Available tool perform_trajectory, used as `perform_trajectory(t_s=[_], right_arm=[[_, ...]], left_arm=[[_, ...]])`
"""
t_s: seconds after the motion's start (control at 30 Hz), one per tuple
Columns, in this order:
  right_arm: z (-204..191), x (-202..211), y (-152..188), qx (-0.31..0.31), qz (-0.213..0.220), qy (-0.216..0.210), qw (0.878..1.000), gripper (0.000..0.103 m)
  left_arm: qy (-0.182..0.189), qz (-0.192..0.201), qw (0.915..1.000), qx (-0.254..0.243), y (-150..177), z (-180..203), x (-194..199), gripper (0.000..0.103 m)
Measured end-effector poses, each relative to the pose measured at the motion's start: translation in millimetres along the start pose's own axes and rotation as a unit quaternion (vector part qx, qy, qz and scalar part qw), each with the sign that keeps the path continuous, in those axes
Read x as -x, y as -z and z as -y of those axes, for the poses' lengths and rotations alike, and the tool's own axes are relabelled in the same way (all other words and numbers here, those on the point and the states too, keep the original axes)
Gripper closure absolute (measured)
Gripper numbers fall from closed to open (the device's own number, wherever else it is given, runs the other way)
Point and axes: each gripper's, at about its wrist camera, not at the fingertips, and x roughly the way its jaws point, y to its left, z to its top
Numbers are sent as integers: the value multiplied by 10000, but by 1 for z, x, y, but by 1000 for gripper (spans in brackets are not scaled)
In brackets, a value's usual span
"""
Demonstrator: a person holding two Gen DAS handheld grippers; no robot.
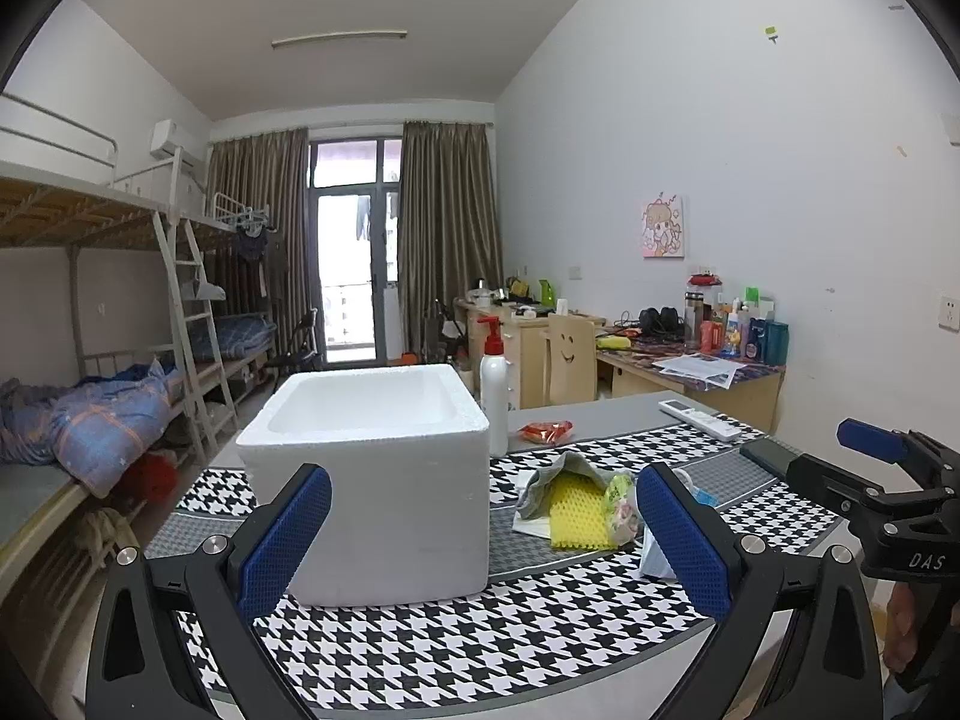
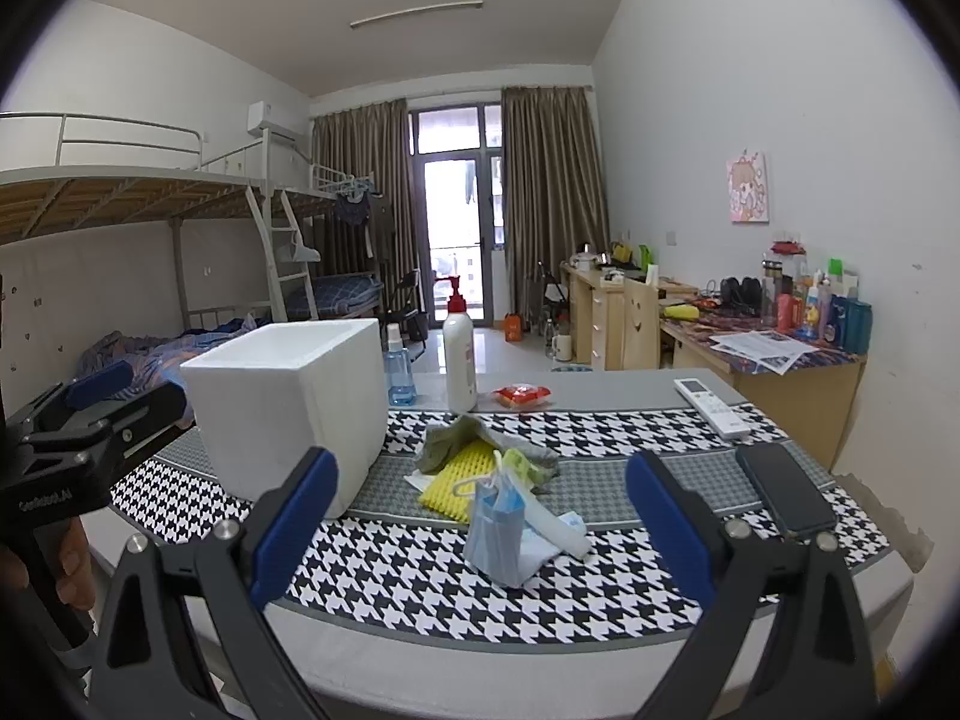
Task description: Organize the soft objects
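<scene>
Right gripper (image 2: 480,516) jaws spread wide above houndstooth mat (image 2: 420,588), blue masks (image 2: 498,534) between them, yellow foam net (image 2: 456,480) and grey cloth (image 2: 444,438) behind, white foam box (image 2: 288,402) left, phone (image 2: 783,492) right, left gripper (image 2: 96,408) at left edge

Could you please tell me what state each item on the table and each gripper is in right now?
Foam box: lid off, upright.
Lotion pump bottle: upright, closed.
Blue spray bottle: upright behind the box.
Blue face mask: crumpled, loose on the mat.
Yellow foam net: lying flat, partly under the grey cloth.
Phone: screen dark.
Left gripper: open, empty.
Right gripper: open, empty.
</scene>
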Motion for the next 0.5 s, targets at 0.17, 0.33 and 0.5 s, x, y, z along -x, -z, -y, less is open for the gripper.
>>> perform_trajectory(t_s=[0.17,0.33,0.5], right_arm=[[0,0,0,-1,4,-2,10000,5],[1,0,-1,-5,23,-5,10000,5],[1,0,0,-24,29,-32,10000,5]], left_arm=[[-51,-48,10000,-29,1,2,-3,1],[-24,-60,10000,-43,1,2,-4,1],[-24,-39,10000,-70,1,2,-2,1]])
